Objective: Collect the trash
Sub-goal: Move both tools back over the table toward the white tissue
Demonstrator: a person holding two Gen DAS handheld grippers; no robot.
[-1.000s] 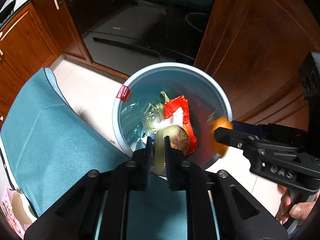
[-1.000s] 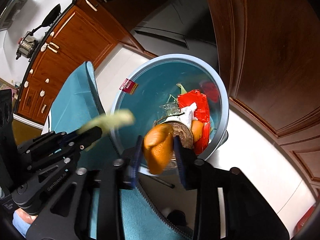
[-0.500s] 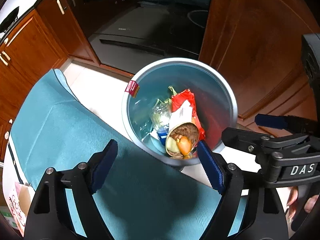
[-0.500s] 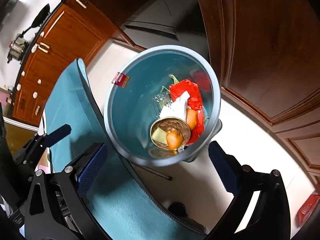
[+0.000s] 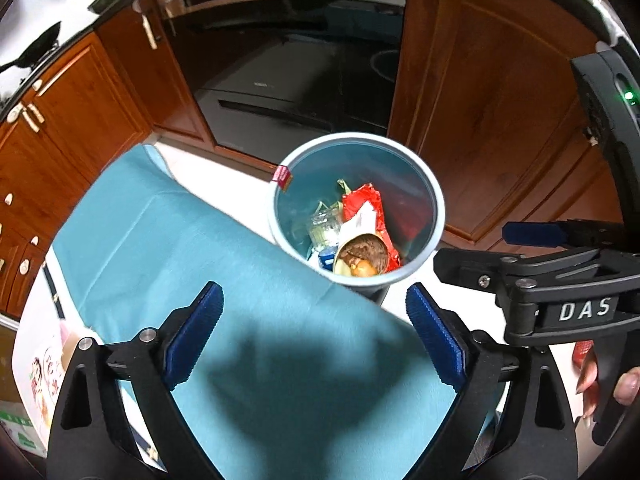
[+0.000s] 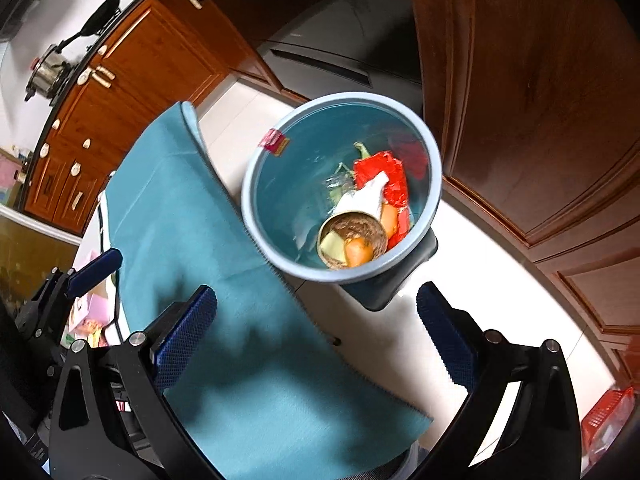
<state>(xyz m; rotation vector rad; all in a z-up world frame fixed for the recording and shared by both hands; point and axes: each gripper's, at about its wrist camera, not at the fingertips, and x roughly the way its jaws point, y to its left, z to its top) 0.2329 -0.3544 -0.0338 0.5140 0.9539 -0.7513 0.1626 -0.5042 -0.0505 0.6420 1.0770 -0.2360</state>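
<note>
A round blue trash bin stands on the floor beside the table; it also shows in the right wrist view. Inside lie a red wrapper, a clear plastic piece, white paper, a brown bowl with an orange peel and a pale yellow peel. My left gripper is open and empty, above the table edge short of the bin. My right gripper is open and empty, also above the table edge; it shows in the left wrist view to the right of the bin.
A teal cloth covers the table, with its edge next to the bin. Brown wooden cabinets stand behind and right of the bin; a dark oven front is behind it. A printed paper item lies at the table's left edge.
One second ago my left gripper held a pale peel and my right an orange peel over the bin. Both opened, the peels dropped into the bin, and both grippers pulled back.
</note>
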